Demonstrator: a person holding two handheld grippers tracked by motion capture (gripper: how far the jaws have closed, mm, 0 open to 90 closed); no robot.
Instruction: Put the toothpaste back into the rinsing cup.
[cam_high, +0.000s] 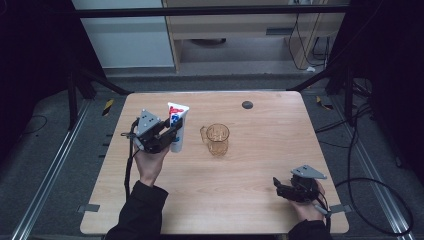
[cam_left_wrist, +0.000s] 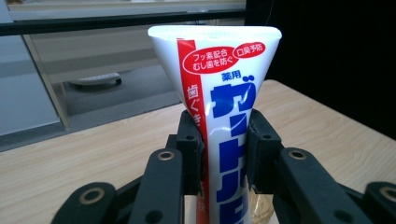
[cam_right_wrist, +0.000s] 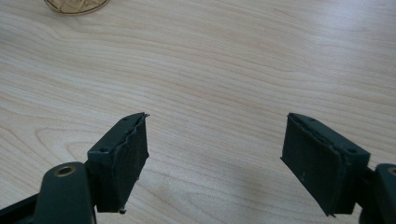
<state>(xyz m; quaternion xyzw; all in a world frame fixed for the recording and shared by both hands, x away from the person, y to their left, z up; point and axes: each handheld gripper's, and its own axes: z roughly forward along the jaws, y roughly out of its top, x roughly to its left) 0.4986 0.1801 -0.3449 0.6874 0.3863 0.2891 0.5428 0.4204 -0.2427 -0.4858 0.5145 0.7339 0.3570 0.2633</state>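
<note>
The right gripper (cam_high: 284, 189) rested near the desk's (cam_high: 260, 210) near right corner, its jaws standing wide apart over bare wood with nothing between them; in the right gripper view its pads (cam_right_wrist: 133, 154) hung just above the grain.

Farther in, toward the left edge, the left gripper (cam_high: 170, 134) had its jaws clamped on a tube (cam_high: 177, 126) of toothpaste, held upright with the flat crimped end on top. The left gripper view showed both pads pressing the tube (cam_left_wrist: 229, 140) at about mid-height, the white body with red and blue print pinched between them.

The tube would likely be light and soft: its plastic wall yields under pressure, and a hard squeeze could push paste toward the cap or let the glossy skin slide through the pads. The mid-body hold looked sensible, since the fanned top is thin and floppy; a grip nearer the stiff shoulder by the cap would probably be steadier still, and a gentle clamp should do.

Just right of the tube, near the desk's middle, stood an amber cup (cam_high: 216, 138) with its handle turned toward the tube, apart from it. It looked hard and possibly brittle. A small dark disc (cam_high: 247, 104) lay close to the far edge.

The tube's lower end and cap were cut off by the bottom of the left gripper view and hidden behind the gripper in the high view, so whether it touched the desk could not be told. The cup (cam_right_wrist: 74, 5) was only a sliver at the top of the right gripper view, and its inside was too blurred to judge.
</note>
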